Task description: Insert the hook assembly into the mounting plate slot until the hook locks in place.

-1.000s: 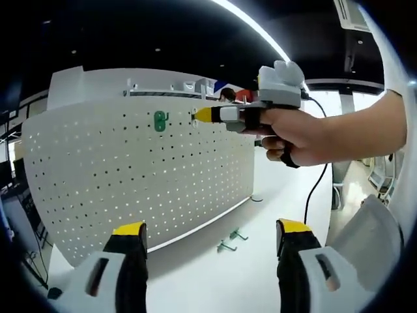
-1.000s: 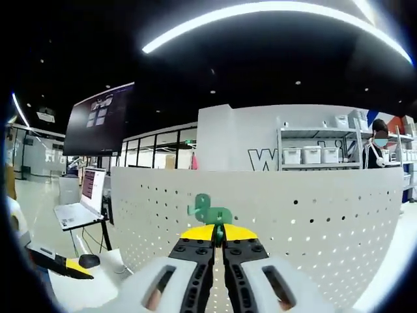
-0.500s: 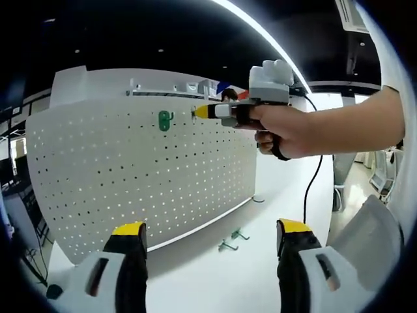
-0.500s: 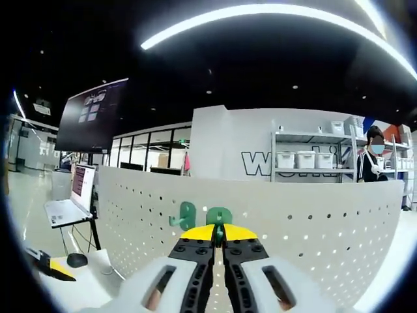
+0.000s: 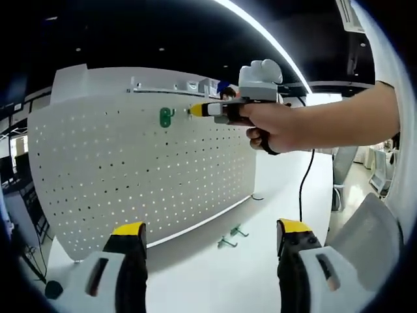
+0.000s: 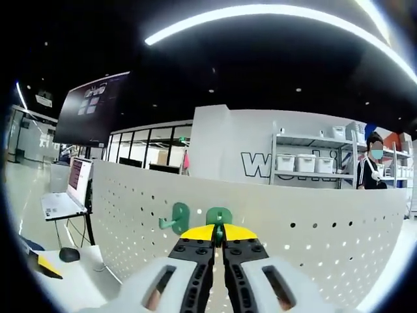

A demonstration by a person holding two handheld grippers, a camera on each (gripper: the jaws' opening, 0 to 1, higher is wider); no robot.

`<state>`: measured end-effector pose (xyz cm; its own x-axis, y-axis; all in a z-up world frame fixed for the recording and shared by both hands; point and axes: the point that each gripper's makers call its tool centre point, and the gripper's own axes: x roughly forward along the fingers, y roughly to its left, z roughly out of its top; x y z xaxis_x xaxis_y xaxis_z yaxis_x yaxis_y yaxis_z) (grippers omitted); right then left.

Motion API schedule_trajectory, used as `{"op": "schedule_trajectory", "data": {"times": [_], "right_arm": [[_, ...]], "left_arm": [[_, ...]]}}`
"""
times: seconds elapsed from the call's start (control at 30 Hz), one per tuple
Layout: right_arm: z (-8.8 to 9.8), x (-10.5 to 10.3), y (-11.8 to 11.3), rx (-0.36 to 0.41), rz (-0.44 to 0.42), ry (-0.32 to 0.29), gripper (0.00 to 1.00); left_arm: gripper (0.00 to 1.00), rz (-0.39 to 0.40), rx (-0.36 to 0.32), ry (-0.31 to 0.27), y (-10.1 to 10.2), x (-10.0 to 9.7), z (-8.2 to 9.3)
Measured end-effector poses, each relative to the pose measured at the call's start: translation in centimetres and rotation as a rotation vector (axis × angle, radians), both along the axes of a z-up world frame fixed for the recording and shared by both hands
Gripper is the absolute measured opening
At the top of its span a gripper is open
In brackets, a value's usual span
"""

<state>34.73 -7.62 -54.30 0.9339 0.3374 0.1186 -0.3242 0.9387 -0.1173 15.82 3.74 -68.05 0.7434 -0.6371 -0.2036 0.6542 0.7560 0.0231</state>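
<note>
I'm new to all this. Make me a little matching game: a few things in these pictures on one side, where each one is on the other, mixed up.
Things:
1. mounted green hook
2. held green hook
3. spare hooks
4. laptop

Places:
A. lying on the white table
B. pinched in the right claw
C. on a side desk, far left
D. fixed on the pegboard, near its top

Pairs: 1-D, 2-B, 3-A, 4-C

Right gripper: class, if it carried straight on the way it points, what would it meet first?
Probably the white pegboard, right ahead of the right gripper, whose jaws are shut on a green hook. A second green hook hangs just beside that line. Depth is unclear.
</note>
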Motion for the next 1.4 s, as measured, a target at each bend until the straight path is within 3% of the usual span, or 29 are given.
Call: {"op": "schedule_trajectory", "data": {"times": [0.77, 1.07, 1.17, 1.4], "right_arm": [[-0.7, 1.4, 0.3, 0.01, -0.024, 0.002, 0.01], [-0.7, 1.7, 0.3, 0.067, -0.144, 0.025, 0.01], [-0.8, 1.7, 0.5, 0.047, -0.181, 0.032, 0.02], [-0.9, 1.7, 0.3, 0.071, -0.2, 0.036, 0.02]], "left_arm": [[0.81, 0.017, 0.022, 0.021, 1.0, 0.3, -0.3], [0.82, 0.009, 0.022, 0.02, 0.9, 0.1, 0.0], [0.83, 0.017, 0.035, 0.018, 1.4, 0.1, -0.3], [0.83, 0.008, 0.0, 0.033, 1.5, -0.1, -0.4]]}}
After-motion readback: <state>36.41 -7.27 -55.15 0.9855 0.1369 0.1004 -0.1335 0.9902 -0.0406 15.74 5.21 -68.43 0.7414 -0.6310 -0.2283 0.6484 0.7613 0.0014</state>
